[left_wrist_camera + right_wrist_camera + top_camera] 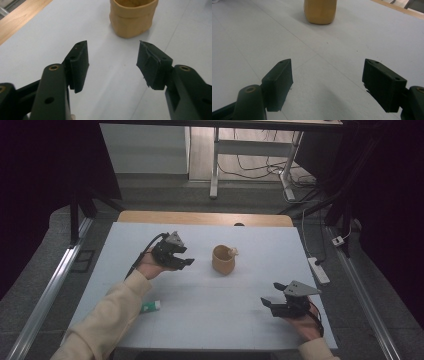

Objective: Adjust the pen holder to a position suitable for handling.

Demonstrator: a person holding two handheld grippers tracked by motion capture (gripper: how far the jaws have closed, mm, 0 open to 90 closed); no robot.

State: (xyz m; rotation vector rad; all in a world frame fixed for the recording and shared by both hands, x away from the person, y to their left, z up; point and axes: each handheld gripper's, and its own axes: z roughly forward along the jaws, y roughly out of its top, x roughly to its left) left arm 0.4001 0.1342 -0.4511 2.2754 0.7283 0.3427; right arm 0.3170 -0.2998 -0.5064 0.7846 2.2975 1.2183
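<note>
— Mid-table stands the tan cup, upright, something pale poking over its rim.
— Which hand is nearer?
— The left gripper, just beside it, jaws spread, empty (right gripper well apart, also spread).

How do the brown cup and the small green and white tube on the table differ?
The brown cup stands upright near the table's middle; the tube lies flat near the front edge, beside the person's left sleeve. The cup is larger than the tube. The cup holds something pale at its rim. Both rest on the white table, ungripped.
</note>
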